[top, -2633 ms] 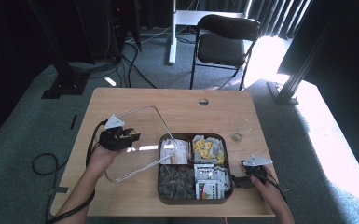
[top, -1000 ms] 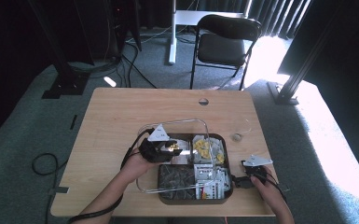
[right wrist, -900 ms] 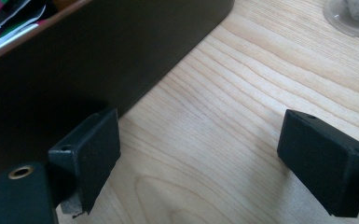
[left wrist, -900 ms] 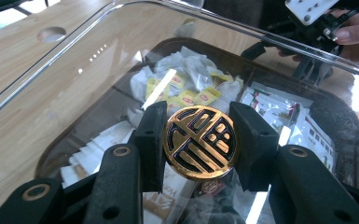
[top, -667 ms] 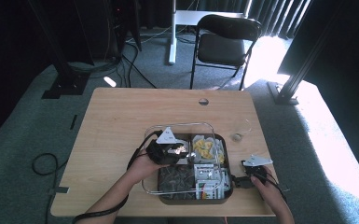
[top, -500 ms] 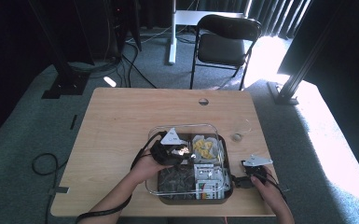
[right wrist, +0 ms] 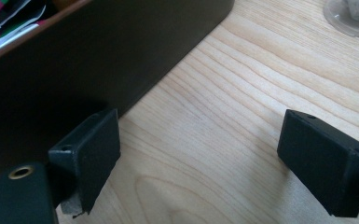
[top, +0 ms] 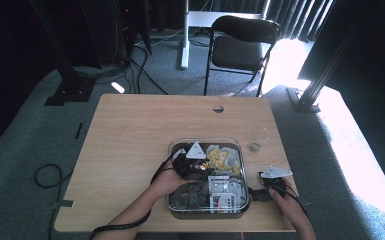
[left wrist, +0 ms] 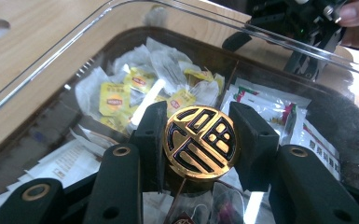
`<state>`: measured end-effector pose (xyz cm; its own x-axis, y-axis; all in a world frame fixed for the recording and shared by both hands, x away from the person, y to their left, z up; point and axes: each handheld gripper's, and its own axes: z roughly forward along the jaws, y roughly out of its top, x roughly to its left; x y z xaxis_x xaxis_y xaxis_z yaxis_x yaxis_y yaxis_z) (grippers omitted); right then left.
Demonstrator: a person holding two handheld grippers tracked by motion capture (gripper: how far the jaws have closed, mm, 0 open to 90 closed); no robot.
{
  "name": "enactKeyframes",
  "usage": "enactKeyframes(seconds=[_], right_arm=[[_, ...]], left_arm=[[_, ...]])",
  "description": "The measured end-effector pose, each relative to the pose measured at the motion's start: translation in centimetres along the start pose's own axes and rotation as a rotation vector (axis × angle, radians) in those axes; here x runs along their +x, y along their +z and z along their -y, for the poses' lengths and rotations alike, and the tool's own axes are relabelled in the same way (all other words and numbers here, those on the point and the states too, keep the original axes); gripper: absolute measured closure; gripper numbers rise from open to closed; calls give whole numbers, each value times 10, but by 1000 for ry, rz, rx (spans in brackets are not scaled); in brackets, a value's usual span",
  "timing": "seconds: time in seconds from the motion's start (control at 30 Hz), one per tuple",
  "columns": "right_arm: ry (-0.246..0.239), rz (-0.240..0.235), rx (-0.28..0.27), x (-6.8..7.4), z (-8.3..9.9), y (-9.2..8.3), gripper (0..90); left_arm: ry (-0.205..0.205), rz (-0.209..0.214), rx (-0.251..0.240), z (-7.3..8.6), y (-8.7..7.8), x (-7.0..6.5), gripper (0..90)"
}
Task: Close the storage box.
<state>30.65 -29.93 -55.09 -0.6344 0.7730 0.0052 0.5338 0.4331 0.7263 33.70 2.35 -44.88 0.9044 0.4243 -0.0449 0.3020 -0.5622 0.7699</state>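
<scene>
The left tool [left wrist: 200, 140] clamps the gold knob [left wrist: 199, 143] of a clear lid [top: 205, 145] over the box [top: 207, 212] of tea packets at the surface's [top: 130, 130] 5 o'clock. The right tool [right wrist: 198, 163] rests wide open and empty at the box's 3 o'clock.

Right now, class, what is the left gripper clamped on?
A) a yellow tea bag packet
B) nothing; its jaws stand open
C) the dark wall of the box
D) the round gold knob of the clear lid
D: in the left gripper view the left gripper has both black jaws pressed against the round gold knob of the clear lid.
</scene>
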Motion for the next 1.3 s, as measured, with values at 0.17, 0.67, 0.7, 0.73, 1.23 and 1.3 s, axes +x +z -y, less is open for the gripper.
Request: enactKeyframes(seconds=[0.17, 0.67, 0.7, 0.73, 1.23, 1.3], right_arm=[[1, 0, 1, 0, 0, 0, 125], [0, 0, 0, 0, 0, 0, 125], [0, 1, 0, 0, 0, 0, 125], [0, 1, 0, 0, 0, 0, 125], [-2, -3, 1, 0, 0, 0, 125], [-2, -3, 1, 0, 0, 0, 125]], left_arm=[[16, 2, 22, 3, 9, -1, 594], [3, -1, 49, 6, 24, 1, 594], [2, -1, 47, 6, 25, 1, 594], [1, 0, 47, 6, 26, 0, 594], [24, -7, 78, 9, 29, -2, 593], [24, -7, 79, 9, 29, -2, 593]])
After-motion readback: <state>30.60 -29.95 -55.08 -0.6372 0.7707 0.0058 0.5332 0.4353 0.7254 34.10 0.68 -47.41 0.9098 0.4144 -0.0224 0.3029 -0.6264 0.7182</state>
